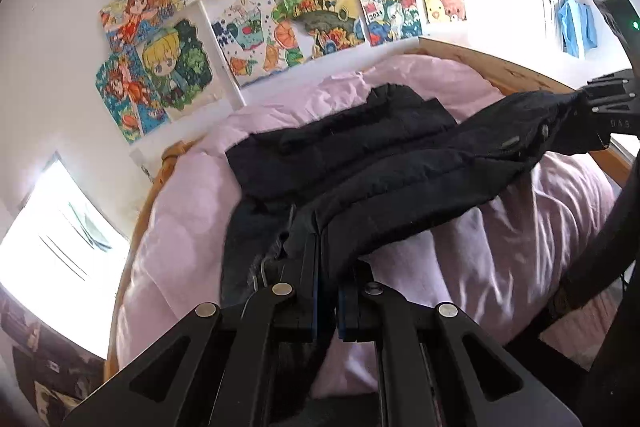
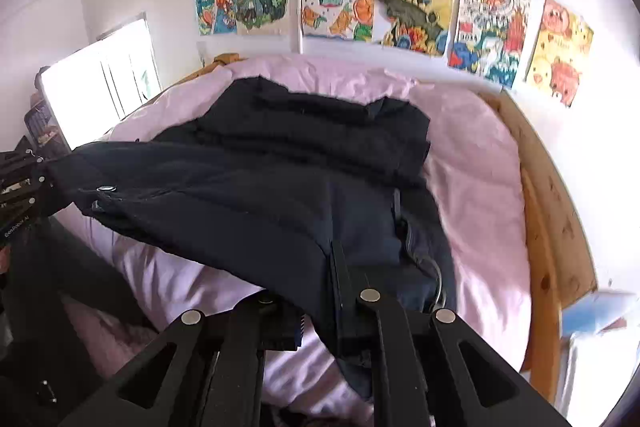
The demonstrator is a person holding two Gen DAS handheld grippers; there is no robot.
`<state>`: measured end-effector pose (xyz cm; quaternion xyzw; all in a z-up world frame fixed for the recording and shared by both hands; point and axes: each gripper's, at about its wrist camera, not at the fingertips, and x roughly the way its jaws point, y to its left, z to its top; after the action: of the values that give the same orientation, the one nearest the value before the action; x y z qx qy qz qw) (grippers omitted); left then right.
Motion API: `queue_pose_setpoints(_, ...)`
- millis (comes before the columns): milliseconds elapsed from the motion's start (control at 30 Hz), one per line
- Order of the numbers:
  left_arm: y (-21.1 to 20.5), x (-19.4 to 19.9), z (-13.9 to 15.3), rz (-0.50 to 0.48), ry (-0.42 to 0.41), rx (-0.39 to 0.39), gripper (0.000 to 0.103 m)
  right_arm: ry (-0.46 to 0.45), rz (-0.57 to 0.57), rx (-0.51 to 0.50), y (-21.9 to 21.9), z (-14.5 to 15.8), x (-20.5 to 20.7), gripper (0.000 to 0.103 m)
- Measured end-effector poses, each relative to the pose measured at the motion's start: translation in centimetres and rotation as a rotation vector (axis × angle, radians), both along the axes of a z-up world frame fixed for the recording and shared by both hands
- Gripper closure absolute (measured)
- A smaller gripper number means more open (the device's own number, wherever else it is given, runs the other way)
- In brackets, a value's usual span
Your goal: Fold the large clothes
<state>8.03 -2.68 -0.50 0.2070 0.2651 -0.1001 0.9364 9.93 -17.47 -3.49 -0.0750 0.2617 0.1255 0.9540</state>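
One dark jacket point(image 1: 360, 155) lies on the pink bed point(image 1: 500, 247), its near hem lifted. Two tools — left tool point(image 1: 326, 267) and right tool point(image 2: 320, 291) — each clamped on that hem; two snap buttons point(image 2: 105, 189) show between them.

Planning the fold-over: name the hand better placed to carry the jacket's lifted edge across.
Neither clearly: left gripper and right gripper are both shut on the jacket's lifted edge, stretched between them, its body ahead of each. Probably move both together.
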Motion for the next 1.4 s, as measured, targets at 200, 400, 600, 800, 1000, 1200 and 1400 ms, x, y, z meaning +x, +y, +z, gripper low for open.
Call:
queue_pose_setpoints(200,0.7,4.3,3.9,0.019,-0.029,-0.037,0.097,-0.074,-0.033,0.017,-0.3,4.1,3.2,0.093)
queue_pose_setpoints(400,1.2,10.4,7.3,0.055,0.006,-0.077,0.097,-0.101,-0.054,0.037,-0.7,7.5,8.0,0.092)
queue_pose_setpoints(600,1.1,15.0,8.4,0.075,0.007,-0.022,0.097,-0.120,-0.055,0.010,-0.7,9.5,13.1,0.092)
queue_pose_setpoints(800,1.5,18.8,7.9,0.101,0.008,-0.038,0.097,-0.117,-0.048,0.008,-1.2,9.9,16.9,0.092)
queue_pose_setpoints(1000,1.8,22.8,7.7,0.121,0.033,-0.065,0.096,-0.085,-0.042,0.023,-1.6,9.9,20.5,0.092)
queue_pose_setpoints(1200,2.1,27.0,6.6,0.134,0.061,-0.046,0.096,-0.091,-0.041,-0.018,-1.2,9.3,24.2,0.090)
queue_pose_setpoints(1400,2.5,30.0,5.5,0.151,0.064,-0.056,0.096,-0.106,-0.045,-0.045,-1.0,8.8,26.4,0.089)
